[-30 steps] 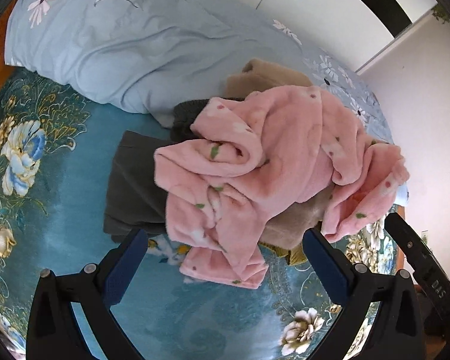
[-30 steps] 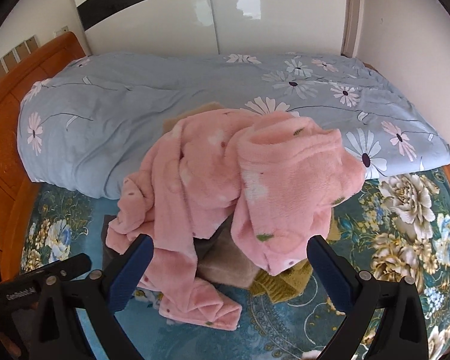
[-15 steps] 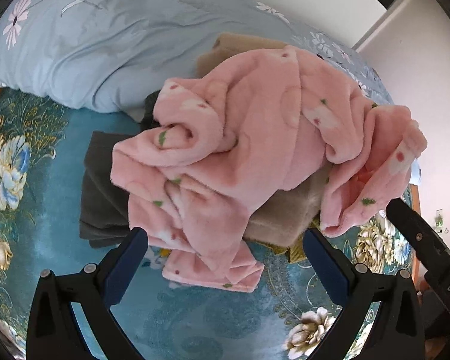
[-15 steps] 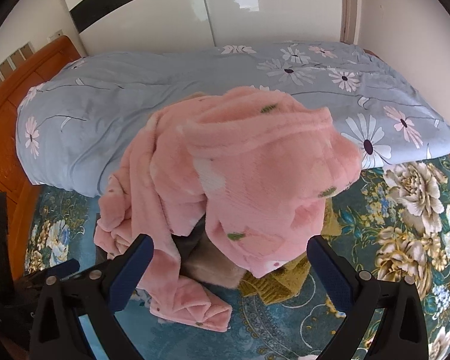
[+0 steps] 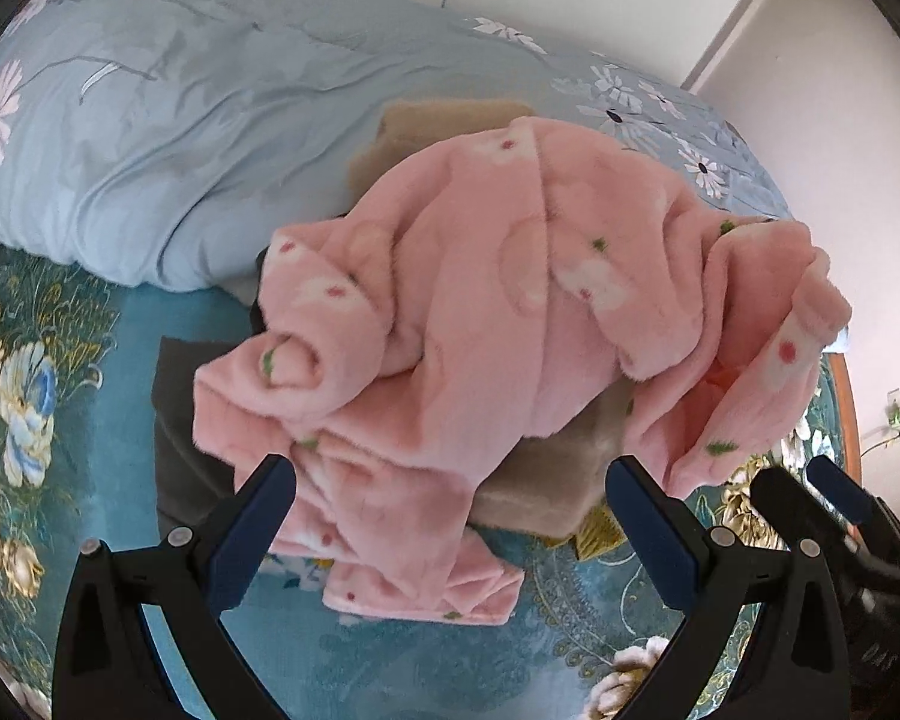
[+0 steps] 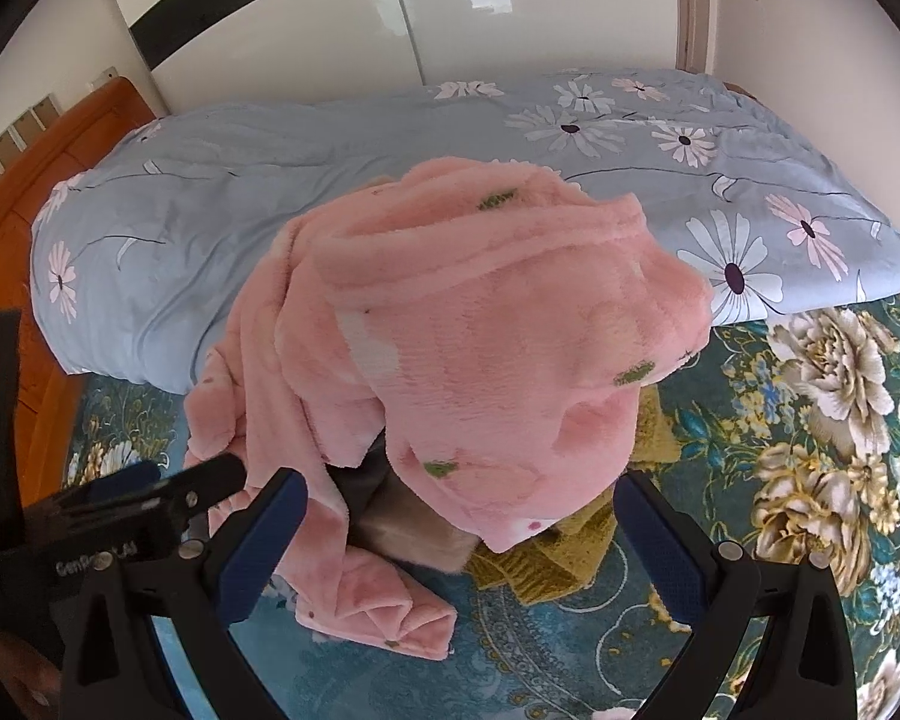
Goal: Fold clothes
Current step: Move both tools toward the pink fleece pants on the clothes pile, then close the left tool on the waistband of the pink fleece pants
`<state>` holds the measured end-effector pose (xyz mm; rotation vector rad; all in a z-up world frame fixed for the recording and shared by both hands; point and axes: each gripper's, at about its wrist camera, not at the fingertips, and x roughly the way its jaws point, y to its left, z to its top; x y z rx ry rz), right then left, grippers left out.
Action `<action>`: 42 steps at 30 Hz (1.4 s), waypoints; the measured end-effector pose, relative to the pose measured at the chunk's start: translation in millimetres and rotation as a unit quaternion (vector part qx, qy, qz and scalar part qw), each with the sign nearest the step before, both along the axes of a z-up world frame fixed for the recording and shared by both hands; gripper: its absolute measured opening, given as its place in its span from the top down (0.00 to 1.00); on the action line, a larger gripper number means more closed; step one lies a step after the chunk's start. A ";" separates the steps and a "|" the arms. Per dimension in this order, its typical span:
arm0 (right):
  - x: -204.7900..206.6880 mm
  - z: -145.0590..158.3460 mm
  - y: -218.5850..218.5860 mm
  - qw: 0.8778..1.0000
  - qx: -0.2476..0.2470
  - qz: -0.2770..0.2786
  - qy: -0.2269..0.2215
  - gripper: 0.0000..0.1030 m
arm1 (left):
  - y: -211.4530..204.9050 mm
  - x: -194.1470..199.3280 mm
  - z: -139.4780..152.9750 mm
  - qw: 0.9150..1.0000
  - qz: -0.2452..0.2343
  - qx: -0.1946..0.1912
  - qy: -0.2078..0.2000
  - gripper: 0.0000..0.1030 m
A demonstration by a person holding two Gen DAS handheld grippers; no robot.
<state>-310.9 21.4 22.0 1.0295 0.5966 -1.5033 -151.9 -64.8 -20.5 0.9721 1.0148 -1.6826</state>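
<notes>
A crumpled pink fleece garment (image 5: 498,312) with small flower prints lies on top of a pile of clothes on the bed. Under it I see a tan garment (image 5: 546,486), a dark grey one (image 5: 180,420) and an olive-yellow one (image 6: 534,564). My left gripper (image 5: 450,534) is open, its blue-padded fingers spread just in front of the pile's near edge. My right gripper (image 6: 462,540) is also open, close to the pink garment (image 6: 480,348) from the other side. Each gripper shows at the edge of the other's view. Neither holds anything.
The pile rests on a teal bedspread (image 5: 60,420) with large flower patterns. A rolled light blue duvet (image 6: 270,180) with daisies lies behind it. A wooden headboard (image 6: 6,240) stands at the left, a white wardrobe (image 6: 450,18) behind the bed.
Both grippers have moved closer to the pile, so the pink garment fills more of each view. Both stayed open. The clothes have not been moved.
</notes>
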 end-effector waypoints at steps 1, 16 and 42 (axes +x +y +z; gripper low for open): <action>-0.4 -0.3 0.1 1.000 0.001 -0.001 0.000 0.00 | -1.5 -2.4 0.7 1.000 -0.003 -0.003 -0.001 0.00; -17.5 -0.7 19.1 1.000 0.019 -0.008 0.005 0.00 | -41.8 -42.7 -3.6 0.998 -0.042 0.001 -0.040 0.00; -79.7 25.5 146.6 0.993 0.043 -0.110 0.011 0.00 | 52.2 0.9 117.7 0.990 -0.072 -0.041 0.110 0.94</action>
